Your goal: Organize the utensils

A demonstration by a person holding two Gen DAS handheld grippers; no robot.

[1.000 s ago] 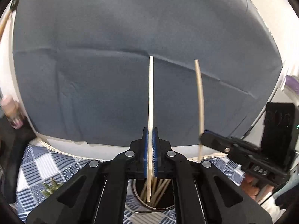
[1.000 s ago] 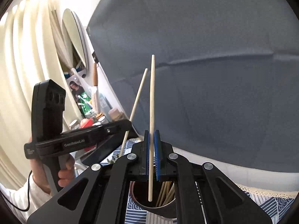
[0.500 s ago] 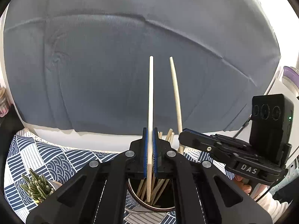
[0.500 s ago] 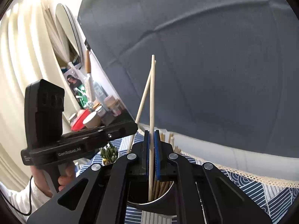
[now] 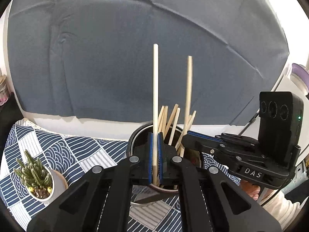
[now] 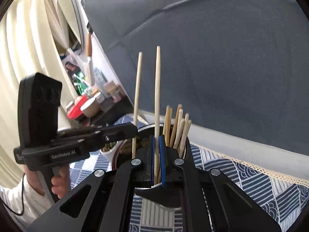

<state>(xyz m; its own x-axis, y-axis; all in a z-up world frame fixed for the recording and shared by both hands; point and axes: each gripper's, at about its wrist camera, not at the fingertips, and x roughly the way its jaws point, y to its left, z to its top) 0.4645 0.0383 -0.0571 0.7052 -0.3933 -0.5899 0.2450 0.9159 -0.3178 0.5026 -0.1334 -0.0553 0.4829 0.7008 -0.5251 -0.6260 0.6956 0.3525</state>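
My left gripper (image 5: 154,135) is shut on a pale wooden chopstick (image 5: 155,87) that stands upright, its lower end inside a dark metal-rimmed cup (image 5: 129,145). Several more chopsticks (image 5: 170,119) lean in that cup. To the right, my right gripper (image 5: 186,135) holds a second chopstick (image 5: 188,81) over the cup's right side. In the right wrist view, the right gripper (image 6: 156,137) is shut on its chopstick (image 6: 157,87), which dips into the cup (image 6: 186,148). The left gripper (image 6: 135,130) grips the other chopstick (image 6: 138,87) at the cup's left rim.
The cup stands on a blue-and-white patterned cloth (image 5: 77,154). A small potted succulent (image 5: 36,179) sits left of it. A grey-blue upholstered back (image 5: 115,58) rises behind the table. A shelf with jars (image 6: 90,106) is at the far left. A person's hand (image 6: 58,177) holds the left gripper's handle.
Both grippers have sunk toward the cup with their chopsticks still clamped. The sticks' lower ends now reach deeper into the cup, and more of the cloth and the plant shows.
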